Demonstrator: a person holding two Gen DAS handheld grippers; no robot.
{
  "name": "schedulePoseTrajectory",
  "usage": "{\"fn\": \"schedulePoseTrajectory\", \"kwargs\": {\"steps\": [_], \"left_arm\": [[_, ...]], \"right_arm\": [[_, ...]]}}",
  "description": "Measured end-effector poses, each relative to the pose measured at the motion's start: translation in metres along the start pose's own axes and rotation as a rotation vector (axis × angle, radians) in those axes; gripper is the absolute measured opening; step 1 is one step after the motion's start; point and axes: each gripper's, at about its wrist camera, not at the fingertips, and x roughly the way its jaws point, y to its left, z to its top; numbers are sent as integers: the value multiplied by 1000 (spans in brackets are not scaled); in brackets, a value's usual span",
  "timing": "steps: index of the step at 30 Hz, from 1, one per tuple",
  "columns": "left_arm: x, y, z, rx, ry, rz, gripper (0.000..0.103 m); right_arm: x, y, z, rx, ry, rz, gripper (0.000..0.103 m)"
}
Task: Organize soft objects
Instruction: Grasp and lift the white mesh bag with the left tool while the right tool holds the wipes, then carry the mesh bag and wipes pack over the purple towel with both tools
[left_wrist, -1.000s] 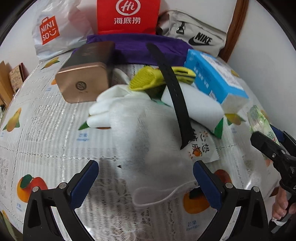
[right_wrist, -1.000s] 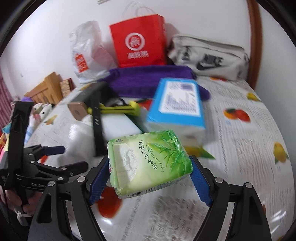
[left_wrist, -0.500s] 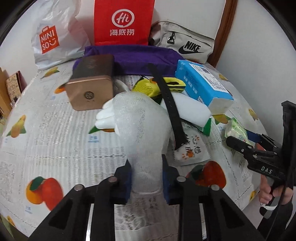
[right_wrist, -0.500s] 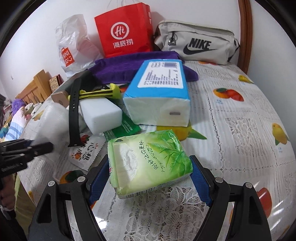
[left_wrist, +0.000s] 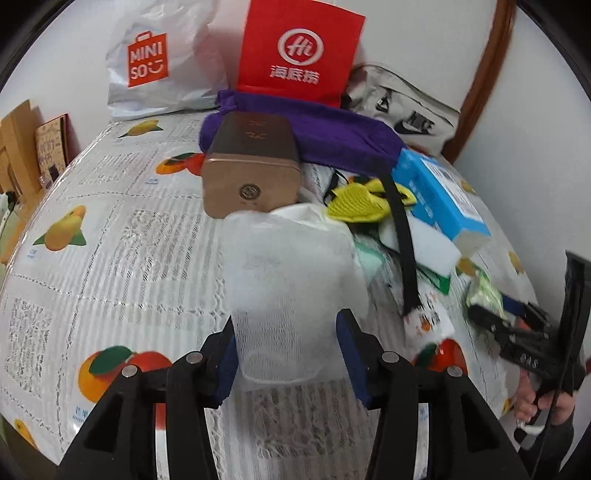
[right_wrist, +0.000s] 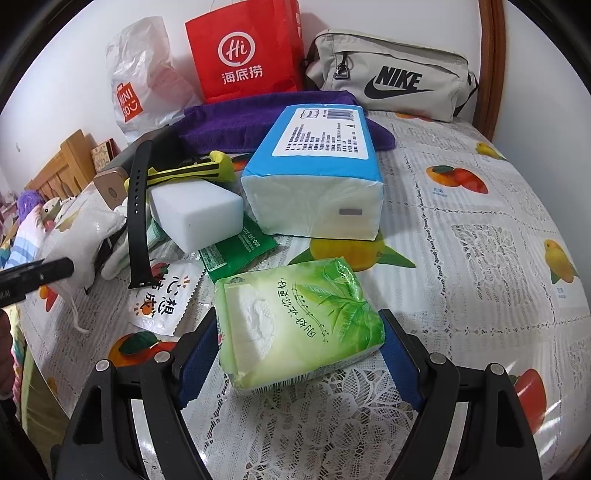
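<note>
Lifted since half a second ago, the white mesh pouch now hides the lower edge of the gold tin in the left wrist view, clamped between the blue pads of the left hand-held gripper above the counter. From the right wrist, the right hand-held gripper still grips the green tissue pack unchanged; only this view shows the blue tissue pack's white end and the white sponge block beside it.

Two close wrist views, shared table clutter
</note>
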Motion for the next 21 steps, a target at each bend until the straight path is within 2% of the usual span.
{"fn": "schedulePoseTrajectory", "kwargs": {"steps": [2,5,8,12,16,21], "left_arm": [[5,1,3,14,5,2,46],[5,3,6,11,-9,-31,20],[3,5,7,19,-18,-35,10],[-6,6,11,6,-33,-38,9],[-20,9,21,-16,-61,-77,9],[-35,8,35,-23,-97,-69,9]], "right_arm": [[0,0,0,0,2,1,81],[0,-1,0,1,3,7,81],[0,-2,1,6,3,11,81],[-3,-3,5,7,4,6,81],[-15,-4,11,-2,-13,7,81],[-32,-4,22,-12,-37,22,81]]}}
